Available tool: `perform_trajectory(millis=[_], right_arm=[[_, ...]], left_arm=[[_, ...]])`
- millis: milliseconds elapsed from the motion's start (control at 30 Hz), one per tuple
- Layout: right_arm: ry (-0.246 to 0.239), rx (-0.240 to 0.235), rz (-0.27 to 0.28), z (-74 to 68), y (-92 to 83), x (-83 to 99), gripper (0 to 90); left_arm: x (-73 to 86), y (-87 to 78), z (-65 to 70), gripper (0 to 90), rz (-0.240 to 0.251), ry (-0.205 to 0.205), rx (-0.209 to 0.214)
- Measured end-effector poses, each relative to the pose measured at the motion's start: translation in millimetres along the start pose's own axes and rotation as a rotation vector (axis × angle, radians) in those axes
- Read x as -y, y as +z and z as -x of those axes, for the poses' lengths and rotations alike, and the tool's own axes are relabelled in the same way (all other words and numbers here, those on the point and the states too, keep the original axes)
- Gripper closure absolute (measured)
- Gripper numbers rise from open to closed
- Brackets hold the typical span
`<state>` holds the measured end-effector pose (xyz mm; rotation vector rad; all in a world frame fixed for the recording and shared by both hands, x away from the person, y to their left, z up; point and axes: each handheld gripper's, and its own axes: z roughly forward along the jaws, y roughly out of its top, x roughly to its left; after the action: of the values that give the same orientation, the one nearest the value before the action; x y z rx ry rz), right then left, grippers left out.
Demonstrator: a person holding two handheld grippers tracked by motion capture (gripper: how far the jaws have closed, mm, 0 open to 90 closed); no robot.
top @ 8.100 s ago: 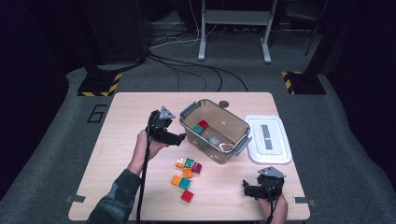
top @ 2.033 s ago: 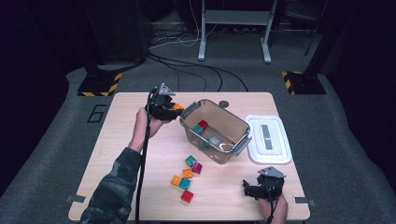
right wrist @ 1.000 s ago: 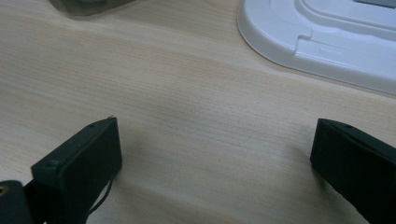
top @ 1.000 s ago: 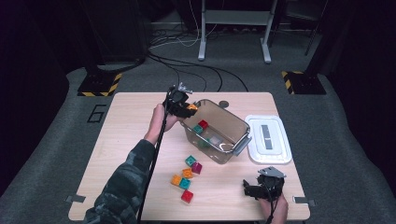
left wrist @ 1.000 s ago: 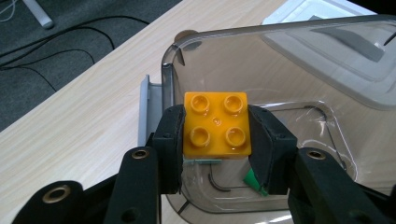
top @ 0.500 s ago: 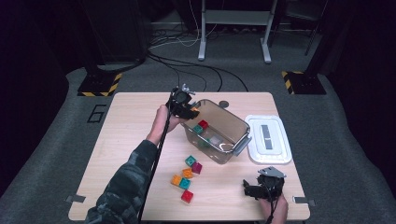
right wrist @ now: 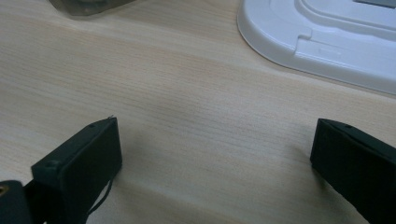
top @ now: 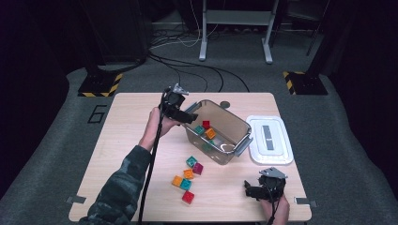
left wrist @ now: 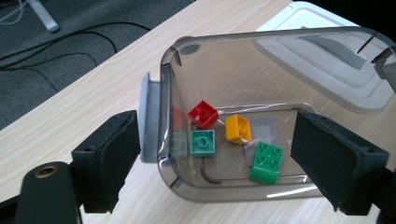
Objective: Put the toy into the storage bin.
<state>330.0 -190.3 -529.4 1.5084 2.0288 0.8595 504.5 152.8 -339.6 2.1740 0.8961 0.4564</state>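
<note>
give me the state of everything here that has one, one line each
left gripper: jaws open, just been opening, nothing gripped, over the bin's end
right gripper: jaws open, nothing between, low over the table
bin: uncovered, upright, bricks inside
lid: off, flat on the table beside the bin
orange brick: loose on the bin floor
five bricks: loose on the table, outside the bin

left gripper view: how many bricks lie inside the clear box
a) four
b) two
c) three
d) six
a: through the open top of the clear box four bricks lie on its floor: a red brick, a teal brick, an orange brick and a green brick. The fainter shapes on the near wall look like reflections.
</note>
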Motion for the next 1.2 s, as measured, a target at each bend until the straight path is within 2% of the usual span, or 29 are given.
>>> perform_trajectory(millis=[167,433,667,900,1000,1100,1200], right_arm=[[-0.001,0.0,0.0,0.1,0.0,0.0,0.9],[-0.001,0.0,0.0,0.0,0.0,0.0,0.9],[0.0,0.0,0.001,0.1,0.2,-0.1,0.9],[0.001,0.0,0.001,0.0,0.2,-0.1,0.9],[0.0,0.0,0.001,0.0,0.2,-0.1,0.9],[0.001,0.0,0.0,-0.1,0.1,-0.1,0.9],[0.001,0.0,0.0,0.1,0.2,-0.1,0.9]], left_arm=[[12.0,-11.3,-0.6,8.6,0.008,-0.016,-0.032],[36.6,-26.0,-0.7,5.2,0.01,-0.025,-0.053],[59.0,-31.1,-1.4,2.6,-0.001,-0.04,-0.072],[87.0,-28.3,3.6,1.4,-0.016,-0.064,-0.062],[100.1,-23.7,6.4,1.1,-0.04,-0.063,-0.056],[114.6,-19.3,6.8,0.8,-0.058,-0.086,-0.046],[126.7,-15.1,9.7,0.8,-0.076,-0.088,-0.035]])
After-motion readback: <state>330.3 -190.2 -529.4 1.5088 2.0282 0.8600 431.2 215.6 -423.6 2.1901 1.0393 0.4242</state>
